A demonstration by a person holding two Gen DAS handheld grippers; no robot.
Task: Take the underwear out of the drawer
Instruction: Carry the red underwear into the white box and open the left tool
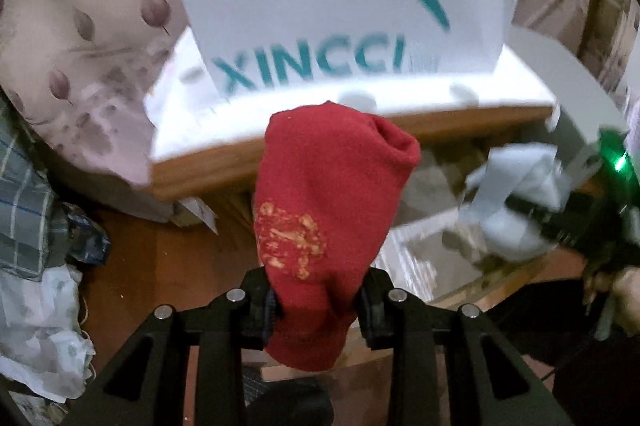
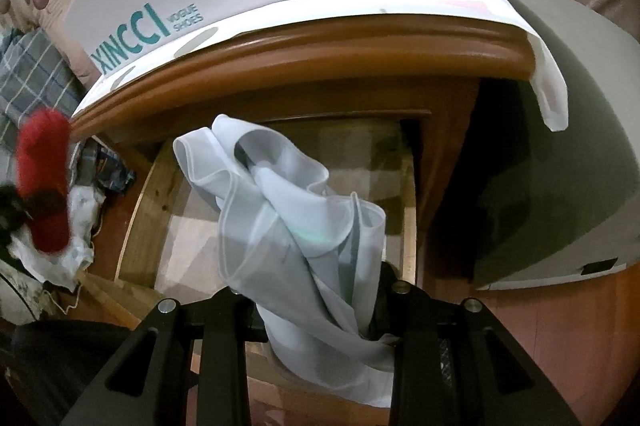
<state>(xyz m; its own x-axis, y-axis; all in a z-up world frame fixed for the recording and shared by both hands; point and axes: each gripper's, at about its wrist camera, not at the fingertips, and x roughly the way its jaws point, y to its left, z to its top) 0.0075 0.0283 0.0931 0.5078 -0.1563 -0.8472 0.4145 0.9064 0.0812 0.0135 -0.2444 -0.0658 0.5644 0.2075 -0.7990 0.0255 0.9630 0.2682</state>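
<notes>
Underwear: red piece (image 1: 320,210) pinched by left tongs (image 1: 318,310) | pale piece (image 2: 296,218) pinched by right tongs (image 2: 320,322) | drawer (image 2: 148,210) below

- My left gripper (image 1: 320,306) points steeply down, its black jaws clamped on a red garment (image 1: 324,210) that bulges out between and ahead of them.
- My right gripper (image 2: 320,310) also tilts steeply down, jaws pinched tight on a pale blue-grey garment (image 2: 292,210) that spills forward past my fingertips.
- In the left camera my right gripper (image 1: 560,210) shows at the right edge, blurred, with a green light on its body.
- A bit of my right hand (image 1: 624,294) shows beneath it.
- In the right camera my left gripper (image 2: 16,202) sits at the far left, blurred.
</notes>
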